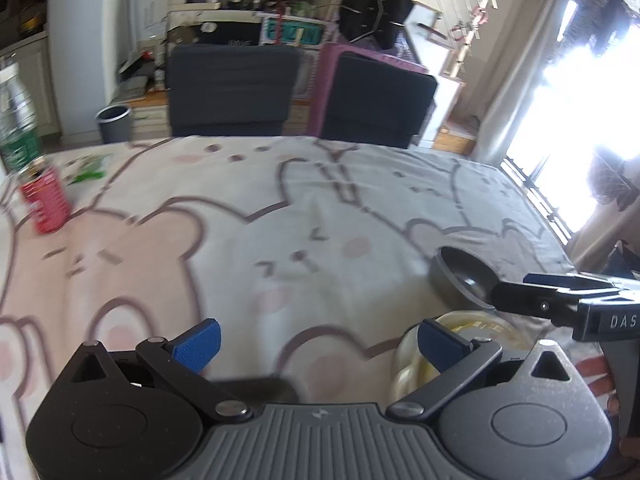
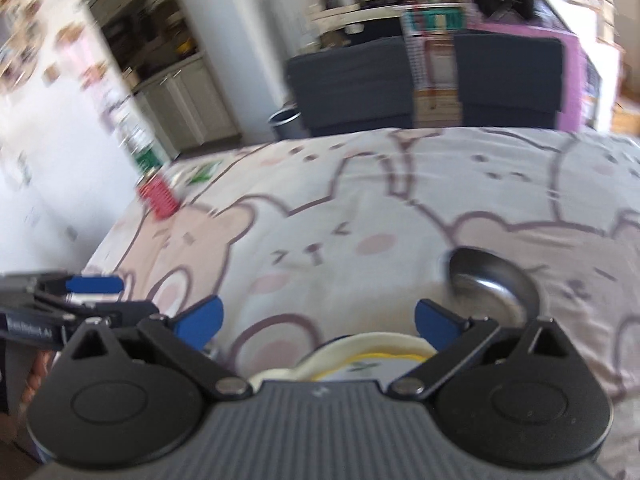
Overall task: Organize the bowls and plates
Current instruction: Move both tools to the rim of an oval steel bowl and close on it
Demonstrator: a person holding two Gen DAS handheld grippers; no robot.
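A grey metal bowl (image 1: 460, 276) (image 2: 494, 284) lies on the rabbit-print tablecloth (image 1: 280, 208) (image 2: 360, 208). A cream and yellow dish (image 1: 460, 332) (image 2: 372, 350) sits near the table's front, partly hidden behind the gripper bodies. My left gripper (image 1: 320, 340) is open above the cloth, its blue pads wide apart with nothing between them. My right gripper (image 2: 320, 320) is open too, with the cream dish showing low between its fingers but untouched. The right gripper's black arm (image 1: 560, 300) crosses the metal bowl's near edge in the left wrist view. The left gripper's blue fingers (image 2: 94, 284) show at the left edge of the right wrist view.
A red can (image 1: 44, 202) (image 2: 158, 196) and a clear bottle with a green label (image 1: 16, 128) stand at the table's far left, beside green wrappers (image 1: 90, 168). Two dark chairs (image 1: 232, 88) (image 1: 380, 100) stand behind the far edge. A bin (image 1: 114, 122) sits on the floor.
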